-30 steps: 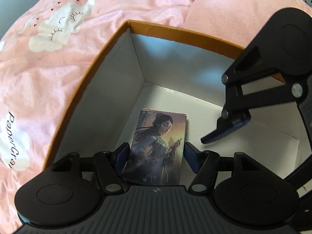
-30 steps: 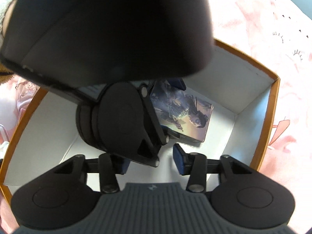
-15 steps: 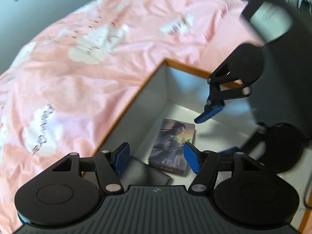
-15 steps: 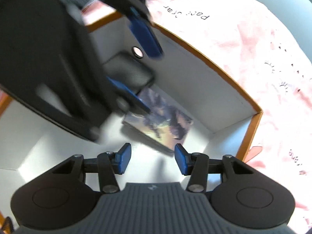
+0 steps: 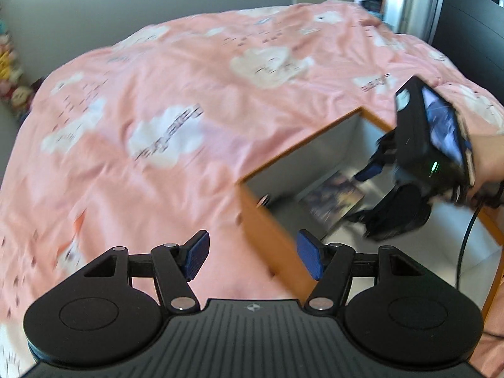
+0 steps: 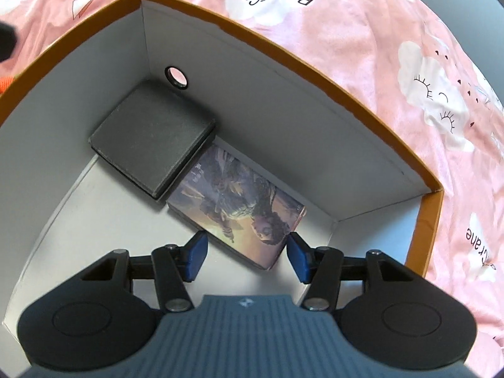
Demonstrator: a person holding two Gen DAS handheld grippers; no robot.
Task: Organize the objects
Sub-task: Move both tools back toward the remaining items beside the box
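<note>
An orange box with a white inside (image 6: 315,72) sits on the bed. In it lie an illustrated card box (image 6: 236,211) and a flat black case (image 6: 151,138), side by side against the far wall. My right gripper (image 6: 244,256) is open and empty, just above the near end of the card box. My left gripper (image 5: 252,260) is open and empty, outside the box over its left corner (image 5: 271,236). The left wrist view also shows the card box (image 5: 334,201) and the right gripper's body inside the box.
A pink bedspread (image 5: 157,126) with white clouds surrounds the box. A round hole (image 6: 176,77) is in the box wall above the black case. A cable (image 5: 466,242) hangs from the right gripper. Plush toys (image 5: 12,75) line the far left wall.
My left gripper let go of the card box, rose out of the orange box and pulled back to the left. My right gripper stayed inside, now right over the card box.
</note>
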